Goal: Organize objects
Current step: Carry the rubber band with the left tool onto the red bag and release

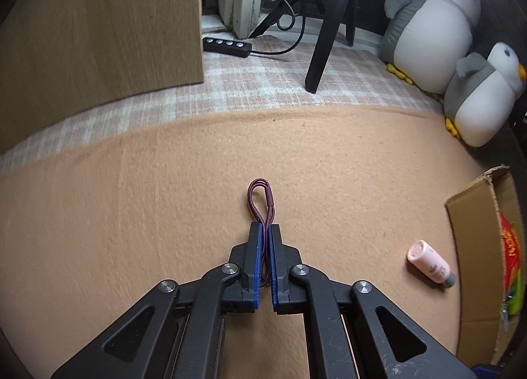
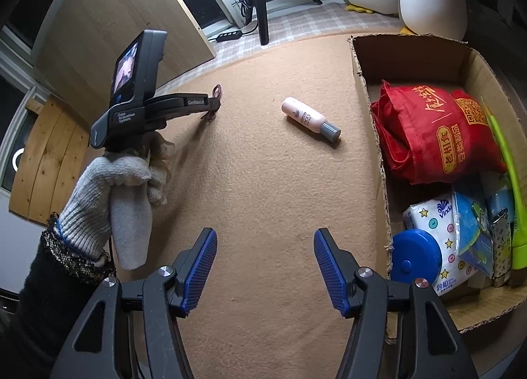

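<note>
My left gripper (image 1: 265,229) is shut on a dark red looped cord (image 1: 262,198), whose loop sticks out past the fingertips just above the tan carpet. The right wrist view shows this gripper (image 2: 214,105) from the side, with the cord (image 2: 215,91) at its tip. A pink bottle with a grey cap (image 2: 309,119) lies on its side on the carpet; it also shows in the left wrist view (image 1: 429,263). My right gripper (image 2: 265,240) is open and empty, low over the carpet, left of the cardboard box (image 2: 369,109).
The box holds a red bag (image 2: 434,135), a tissue pack (image 2: 434,234), a blue round lid (image 2: 416,255) and a green item (image 2: 507,161). Two penguin plush toys (image 1: 438,23) and a black tripod leg (image 1: 324,46) stand beyond the carpet. A wooden panel (image 1: 98,23) is far left.
</note>
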The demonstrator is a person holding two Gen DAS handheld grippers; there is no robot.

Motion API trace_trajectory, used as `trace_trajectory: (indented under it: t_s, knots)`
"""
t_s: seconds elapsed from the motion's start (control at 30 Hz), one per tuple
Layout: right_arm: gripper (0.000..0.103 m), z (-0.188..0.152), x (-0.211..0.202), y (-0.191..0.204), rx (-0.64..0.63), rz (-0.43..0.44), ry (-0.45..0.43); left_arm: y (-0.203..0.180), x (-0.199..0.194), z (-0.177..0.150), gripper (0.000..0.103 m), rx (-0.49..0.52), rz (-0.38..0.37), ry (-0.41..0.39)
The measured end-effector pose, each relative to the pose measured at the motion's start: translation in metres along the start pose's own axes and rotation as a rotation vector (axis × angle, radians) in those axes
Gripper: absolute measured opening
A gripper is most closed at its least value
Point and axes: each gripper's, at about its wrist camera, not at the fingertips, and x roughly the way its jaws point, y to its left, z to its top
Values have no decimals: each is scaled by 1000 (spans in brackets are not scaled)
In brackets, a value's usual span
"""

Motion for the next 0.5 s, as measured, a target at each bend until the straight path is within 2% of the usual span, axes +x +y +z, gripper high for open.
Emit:
trace_trajectory:
  t_s: [0.3, 0.5]
  knots:
    - [57, 2, -6, 3, -11, -2, -15, -4, -29, -39, 4, 4, -60, 1]
    - [57, 3, -21, 4, -13, -4, -30, -21, -62, -47, 4, 35, -100, -32]
